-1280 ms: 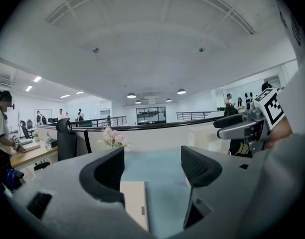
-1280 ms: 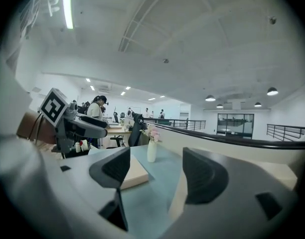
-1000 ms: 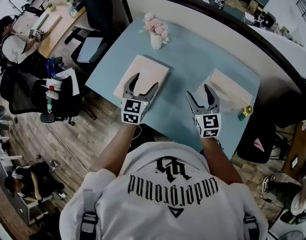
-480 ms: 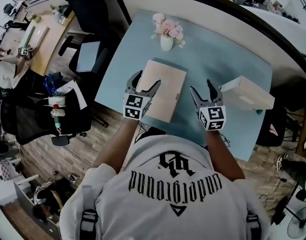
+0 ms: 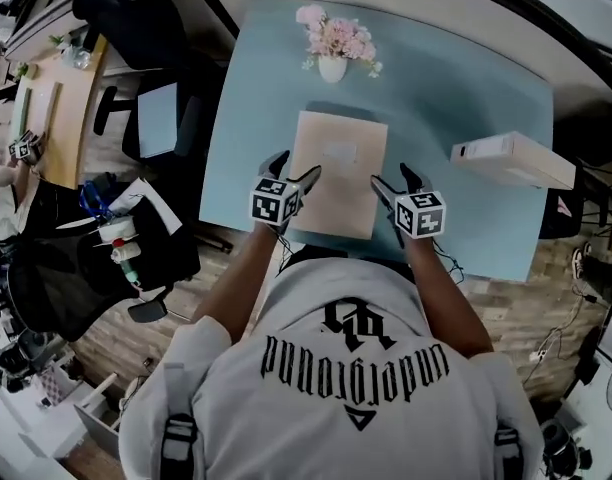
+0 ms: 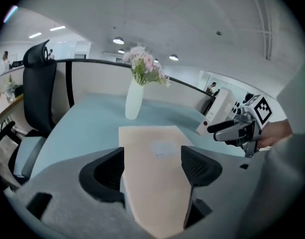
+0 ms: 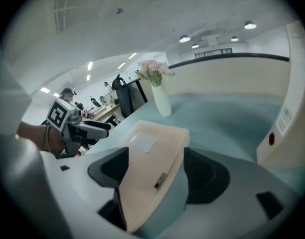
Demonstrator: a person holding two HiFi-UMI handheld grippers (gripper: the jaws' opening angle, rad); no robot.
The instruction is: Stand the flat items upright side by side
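A flat beige box [image 5: 338, 168] lies on the light blue table [image 5: 436, 78], its near end towards me. My left gripper [image 5: 295, 166] is open and straddles the box's near left edge; the box [image 6: 155, 178] runs between the jaws without the pads pressing on it. My right gripper [image 5: 395, 177] straddles the near right edge, and its jaws are opening with the box's corner [image 7: 152, 158] between them. A white box [image 5: 511, 160] sits apart at the table's right side.
A white vase of pink flowers [image 5: 334, 50] stands at the far side behind the beige box. A black office chair [image 5: 136, 28] and a wooden desk [image 5: 46, 108] are to the left of the table. The table's near edge is just under both grippers.
Both grippers have closed in on the beige box's near end. The right gripper came over from beside the white box to the beige box's right edge.
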